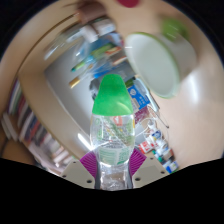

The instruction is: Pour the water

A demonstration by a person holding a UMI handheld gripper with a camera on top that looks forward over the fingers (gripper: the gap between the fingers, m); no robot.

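A clear plastic bottle [112, 140] is seen in the lower centre of the frame, pinched between the two fingers of the gripper [113, 168]. The purple pads [89, 162] are pressed against its ribbed, transparent body from the left and the right, so the fingers are drawn in only as far as the bottle's width allows. The bottle is capped with a bright green, rounded, smooth top [111, 96], which points up toward the middle of the frame. Through the clear wall, ridges and reflections can be made out.

In the upper right of the frame, a pale green, round bowl [156, 62] with a smooth, wide rim is seen, tilted in the view, on a light tabletop [45, 55]. It lies beyond the bottle's cap and apart from it. A small green object [173, 30] is seen just above the bowl; what it is cannot be told.

Behind the bottle, a blurred clutter of colourful packages [150, 125] is visible on the right, and blurred shelving or stacked items on the left cannot be identified.
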